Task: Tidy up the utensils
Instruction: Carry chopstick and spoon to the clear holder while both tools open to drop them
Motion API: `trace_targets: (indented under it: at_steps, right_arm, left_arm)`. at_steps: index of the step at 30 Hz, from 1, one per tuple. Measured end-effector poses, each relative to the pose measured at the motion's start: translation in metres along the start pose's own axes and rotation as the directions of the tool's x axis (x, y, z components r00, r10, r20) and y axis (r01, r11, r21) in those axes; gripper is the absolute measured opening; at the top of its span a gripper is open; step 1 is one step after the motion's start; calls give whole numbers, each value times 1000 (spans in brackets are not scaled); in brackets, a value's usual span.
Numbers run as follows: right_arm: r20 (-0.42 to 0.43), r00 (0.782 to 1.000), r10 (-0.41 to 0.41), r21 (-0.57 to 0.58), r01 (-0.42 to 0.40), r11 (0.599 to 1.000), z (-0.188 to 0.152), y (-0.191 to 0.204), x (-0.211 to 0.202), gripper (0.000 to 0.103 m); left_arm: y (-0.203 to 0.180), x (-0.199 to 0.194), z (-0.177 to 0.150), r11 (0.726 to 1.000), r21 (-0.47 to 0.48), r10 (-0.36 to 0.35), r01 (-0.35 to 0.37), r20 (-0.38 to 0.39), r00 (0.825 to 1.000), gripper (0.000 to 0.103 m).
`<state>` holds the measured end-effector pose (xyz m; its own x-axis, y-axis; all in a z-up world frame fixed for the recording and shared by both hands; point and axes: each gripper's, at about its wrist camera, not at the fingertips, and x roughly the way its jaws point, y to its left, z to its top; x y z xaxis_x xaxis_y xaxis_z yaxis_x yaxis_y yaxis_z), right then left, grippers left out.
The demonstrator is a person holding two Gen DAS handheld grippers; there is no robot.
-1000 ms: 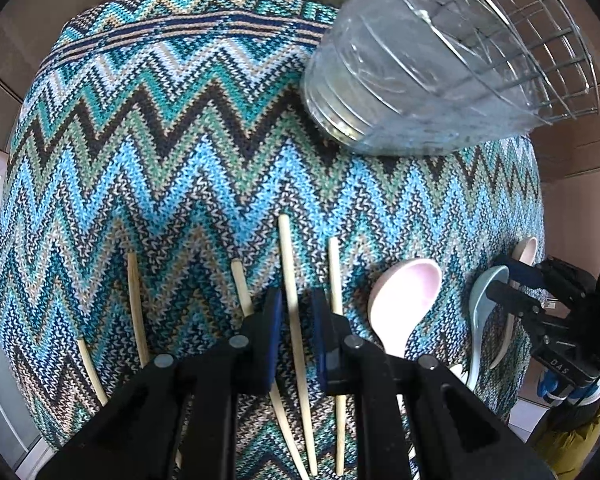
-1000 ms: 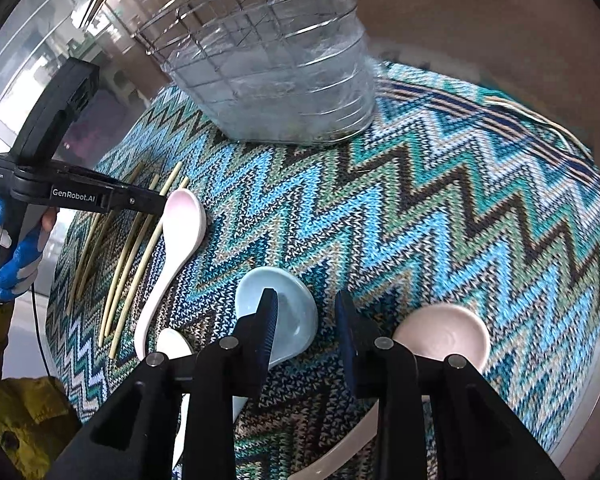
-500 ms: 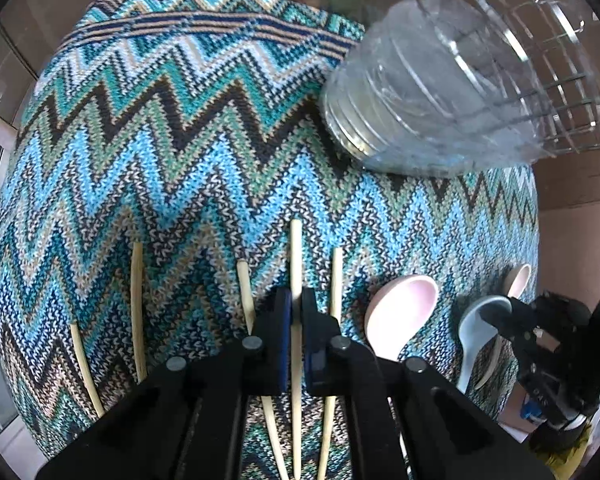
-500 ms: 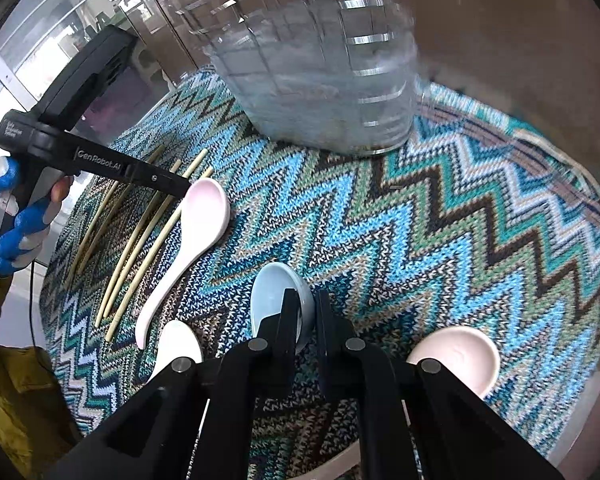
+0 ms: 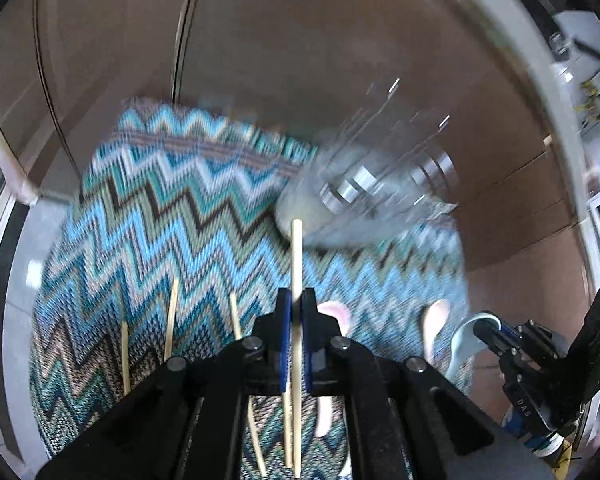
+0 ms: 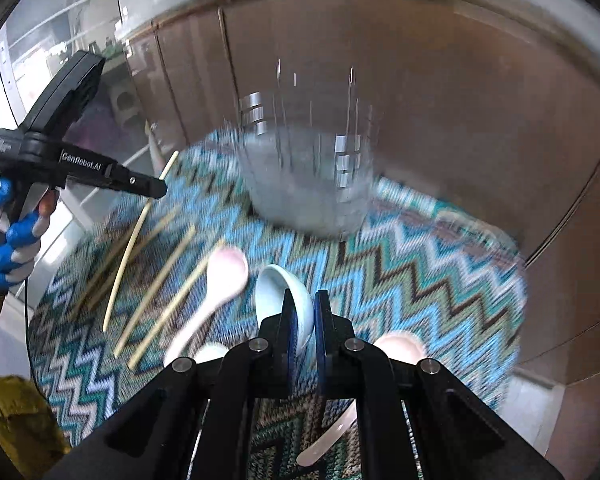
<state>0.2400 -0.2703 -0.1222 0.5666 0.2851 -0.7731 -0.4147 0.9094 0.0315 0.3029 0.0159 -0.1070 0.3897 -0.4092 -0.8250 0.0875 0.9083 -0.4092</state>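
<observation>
Left gripper [image 5: 296, 320] fingers pinch chopstick [image 5: 297, 264], long axis pointing straight at clear holder [image 5: 364, 200] ahead on desk. Right gripper [image 6: 305, 320] fingers pinch pale blue spoon [image 6: 280, 288], bowl forward; holder [image 6: 308, 184] dead ahead, about equally near.

Both my views are smeared by motion: the zigzag cloth [image 5: 172, 216] and the clear holder [image 6: 308, 184] blur into streaks, while the black gripper bodies near the lens stay sharp. Daylight pours in from the windows at the left of the right wrist view, glinting off the holder's ribs. Fisheye bending curves every edge, and the corners fall to black.
</observation>
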Motion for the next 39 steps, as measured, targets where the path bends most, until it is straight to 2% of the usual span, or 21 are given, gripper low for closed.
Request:
trace_targets:
  at_steps: [3,5,9,11,13,15,17,19,20,24,25,27,32,35,36,39]
  right_arm:
    - [76,996,-35,1,35,999,21,9,-21,7]
    - [146,987,-72,9,72,997,38,15,-38,8]
    - [263,955,-136,49,128,991,66,18,-60,7]
    - [321,929,-185,82,167,983,80,18,-69,8]
    - [374,895,-244,122,213,969,93,15,-73,8]
    - [427,849,-311,175,259,950,104,12,-76,8]
    - [460,819,-343,218,270,938,112,7,-74,8]
    - [483,782,-394,254,306,918,119,6,-70,8]
    - [493,764,-415,267,322,909,121,6,-65,8]
    - [514,725,-459,309,342,887,126,2,-41,8]
    - [515,721,-465,316,345,884,127,4,-35,8]
    - [510,705,-492,333,365,869,124,1,-18,8]
    - [491,692,-529,347,402,847,111,-3,17,8]
    - [483,685,-546,342,426,837,102,0,34,8]
    - [481,684,-548,341,429,836,101,1,38,8]
    - [470,691,-549,338,434,835,92,4,51,8]
  left_arm:
    - [-12,-29,13,999,-2,-46,46,81,996,4]
    - [-30,-38,20,997,0,-71,72,131,989,4]
    - [-54,-65,43,996,12,-90,90,266,960,4]
    - [-58,-73,53,993,6,-112,115,304,946,4]
    - [-63,-78,67,991,0,-125,134,356,926,4]
    - [-71,-83,78,991,-1,-122,134,414,902,4]
    - [-73,-83,86,989,-12,-124,145,453,883,4]
    - [-79,-81,94,990,-15,-113,140,507,855,4]
    - [-83,-78,96,993,-14,-89,114,539,838,4]
    - [-90,-59,100,1000,-12,-2,12,632,775,4]
    - [-91,-51,100,1000,-10,16,-13,651,759,4]
    - [-89,-32,101,999,-9,35,-38,662,749,4]
    - [-85,4,97,996,-11,75,-93,692,718,4]
    - [-85,21,88,990,-1,98,-141,718,689,5]
    - [-85,25,85,988,1,107,-157,730,675,5]
    - [-84,32,76,984,4,116,-180,749,653,5]
